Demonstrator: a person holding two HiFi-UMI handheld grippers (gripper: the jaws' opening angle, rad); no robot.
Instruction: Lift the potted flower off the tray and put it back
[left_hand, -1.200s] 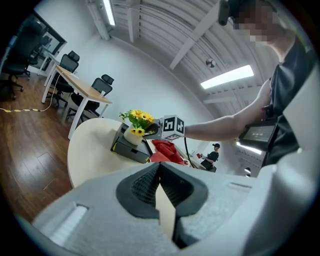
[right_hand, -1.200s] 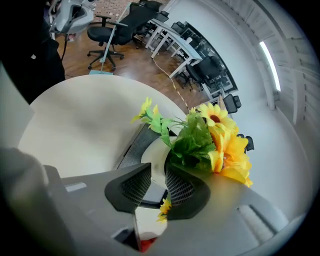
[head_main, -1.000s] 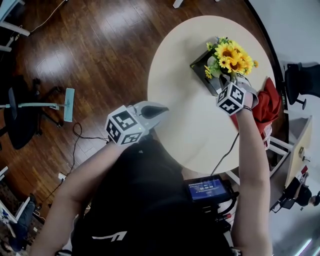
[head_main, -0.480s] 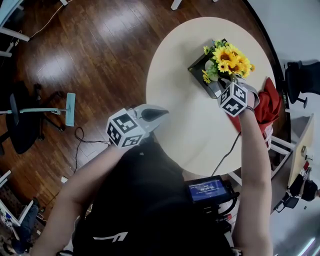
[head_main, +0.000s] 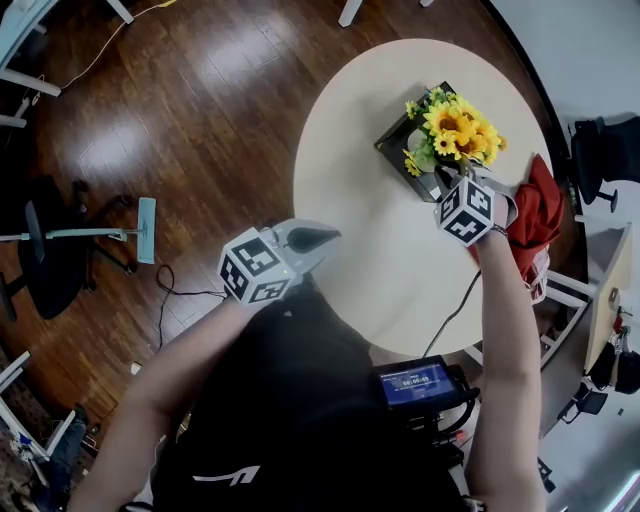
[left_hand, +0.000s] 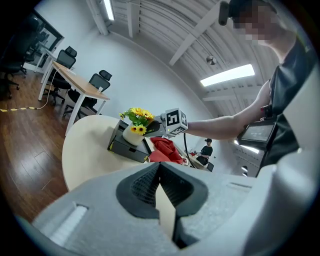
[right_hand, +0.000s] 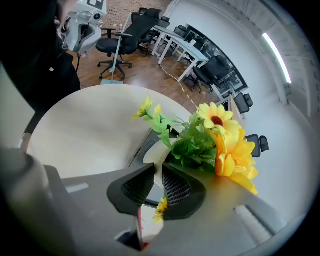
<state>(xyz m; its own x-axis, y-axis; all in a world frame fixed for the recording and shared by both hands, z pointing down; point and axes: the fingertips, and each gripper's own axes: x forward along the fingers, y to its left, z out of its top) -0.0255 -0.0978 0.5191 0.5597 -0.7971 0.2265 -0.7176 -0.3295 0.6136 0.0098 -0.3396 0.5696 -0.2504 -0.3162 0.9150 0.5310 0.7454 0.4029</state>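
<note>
Right gripper view: the right gripper (right_hand: 158, 169) is closing its jaws around the pot (right_hand: 150, 153) rim, ready to lift it off the tray (right_hand: 147, 140). The left gripper (left_hand: 161, 172) waits aside, its jaws together and empty.

**Tongs closing on the flowerpot's rim**

The right tongs (right_hand: 157, 182) fill the lower foreground, their dark ribbed jaws closing to a narrow gap. The round white ceramic pot (right_hand: 151, 156) shows in that gap. Whether the pads touch it cannot be told. Bright yellow artificial sunflowers (right_hand: 226, 136) and green leaves (right_hand: 192, 146) rise from the pot, leaning right. The pot stands on a dark rectangular tray (right_hand: 143, 145) on the round cream tabletop (right_hand: 85, 130). Beyond are brown wooden floor (right_hand: 145, 75), black office chairs (right_hand: 122, 40) and white desks (right_hand: 182, 46).
</note>
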